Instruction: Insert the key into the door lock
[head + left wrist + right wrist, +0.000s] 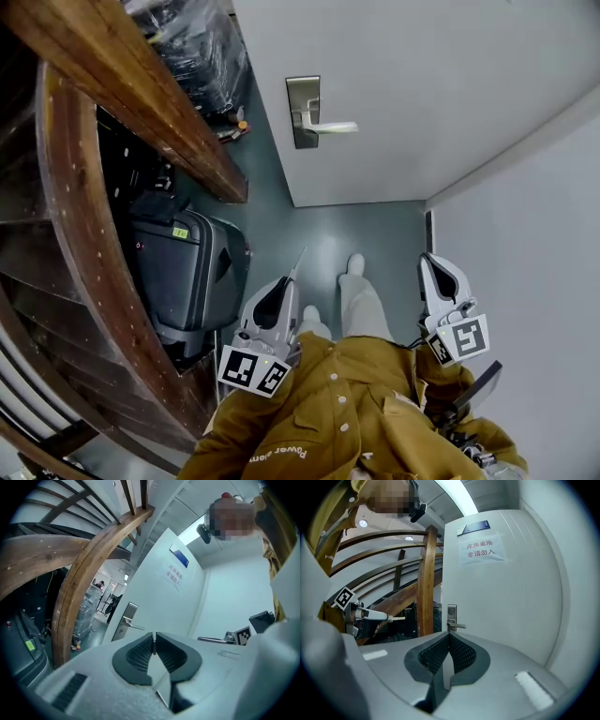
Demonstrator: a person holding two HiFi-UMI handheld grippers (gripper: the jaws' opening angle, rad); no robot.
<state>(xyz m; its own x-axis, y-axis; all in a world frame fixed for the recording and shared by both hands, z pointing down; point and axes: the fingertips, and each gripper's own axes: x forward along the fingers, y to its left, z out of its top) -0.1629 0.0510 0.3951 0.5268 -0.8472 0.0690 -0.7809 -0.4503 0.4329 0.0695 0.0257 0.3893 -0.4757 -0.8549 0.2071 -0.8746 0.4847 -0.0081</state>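
A: Jaws?

B: Left gripper [153, 635]: pads pinched tight on the key [397, 618], a thin pale sliver poking out past the tips. Right gripper [449, 637]: pads pressed together, nothing between them.

A: Where's the target?

B: Lock plate [303, 112] on the white door [394, 84], with the lever handle [330, 127] sticking out to its right. Both grippers are held low by the person's mustard jacket [347, 403], well apart from the plate. Key not at the lock.

A: Surroundings?

B: Curved wooden stair rail [84, 234] and a sloping beam [141, 94] crowd the left side. A dark case [183, 272] sits under them, just beside the left gripper. A plastic-wrapped bundle [202, 47] lies further back, near the door's left edge. Pale wall [525, 234] close on the right.

A: Anything between key and door?

B: A strip of grey-green floor [328, 230] runs from the shoes [354, 264] to the door. Paper notice [480, 550] high on the door, blue plate [474, 527] above it.
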